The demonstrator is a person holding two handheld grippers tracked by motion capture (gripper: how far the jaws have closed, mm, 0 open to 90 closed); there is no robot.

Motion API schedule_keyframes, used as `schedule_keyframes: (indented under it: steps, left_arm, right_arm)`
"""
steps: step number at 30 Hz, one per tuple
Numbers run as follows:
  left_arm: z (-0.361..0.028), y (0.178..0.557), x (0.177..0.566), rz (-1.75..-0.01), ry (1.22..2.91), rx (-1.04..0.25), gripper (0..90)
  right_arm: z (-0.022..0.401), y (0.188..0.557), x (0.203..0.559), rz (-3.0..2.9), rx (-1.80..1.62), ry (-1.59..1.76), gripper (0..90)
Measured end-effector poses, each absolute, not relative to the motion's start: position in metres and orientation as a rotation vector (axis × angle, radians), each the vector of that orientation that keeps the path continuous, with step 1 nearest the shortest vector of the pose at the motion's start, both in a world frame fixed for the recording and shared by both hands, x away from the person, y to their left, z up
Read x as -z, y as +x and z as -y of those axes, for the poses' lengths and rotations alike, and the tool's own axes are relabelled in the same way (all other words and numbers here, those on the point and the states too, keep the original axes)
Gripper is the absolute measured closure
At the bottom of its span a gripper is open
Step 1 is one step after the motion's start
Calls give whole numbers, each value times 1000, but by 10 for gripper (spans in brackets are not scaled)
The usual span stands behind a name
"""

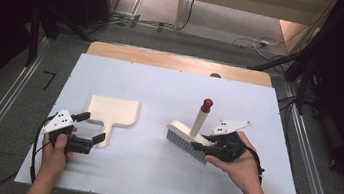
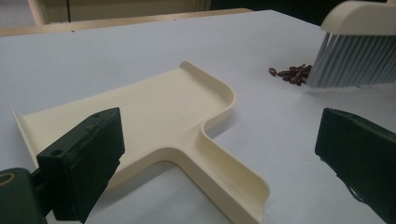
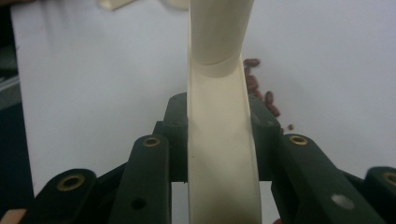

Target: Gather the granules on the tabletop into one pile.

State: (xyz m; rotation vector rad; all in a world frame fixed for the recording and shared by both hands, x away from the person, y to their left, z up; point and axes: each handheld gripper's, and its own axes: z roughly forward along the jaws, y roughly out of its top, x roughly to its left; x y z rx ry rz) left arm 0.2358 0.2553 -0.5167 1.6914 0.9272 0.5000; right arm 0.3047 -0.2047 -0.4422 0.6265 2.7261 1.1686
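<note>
1. The brush [image 1: 189, 138] is standing bristles-down on the white desk [image 1: 149, 175], right of centre in the high view, its cream handle rising toward 12 o'clock and ending in a red cap [image 1: 207, 103]. The beans [image 2: 292, 73], a small dark-red heap, are lying just beside the bristles in the left gripper view.
2. The right gripper [image 1: 202, 147] is clenching the brush's cream back; in the right gripper view both black jaws are pressing its flanks, so the hold looks firm.
3. The dustpan [image 1: 112, 112] is lying flat at about 9 o'clock from the brush, well apart from it, with its short handle pointing toward the person at 6 o'clock.
4. The left gripper [image 1: 91, 129] is hovering released, its jaws standing wide on either side of the dustpan handle without pressing it.
5. Doing the step well, as judged here: the left gripper should close squarely on the dustpan handle and keep the pan's far lip flat against the desk, facing the beans. The brush should stay low, bristles just grazing the surface, and sweep in short strokes toward 9 o'clock so that no bean is rolling past the lip or off the desk.
6. No brand, label or legible writing is showing on the brush, the dustpan, either gripper or the desk.
</note>
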Motion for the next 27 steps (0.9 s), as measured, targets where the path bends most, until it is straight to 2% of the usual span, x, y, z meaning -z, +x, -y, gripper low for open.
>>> schedule_keyframes:
  steps: [9,15,27]
  left_arm:
    - [-255,236,517,-926,1693,-499,18]
    - [-255,236,517,-925,1692,-498,18]
    - [-255,236,517,-925,1692,-497,18]
  right_arm:
    - [194,323,457,-2778,-1183,409,654]
    - [188,339,458,-2788,-1174,412,654]
    - [182,340,441,-2783,-1169,361,655]
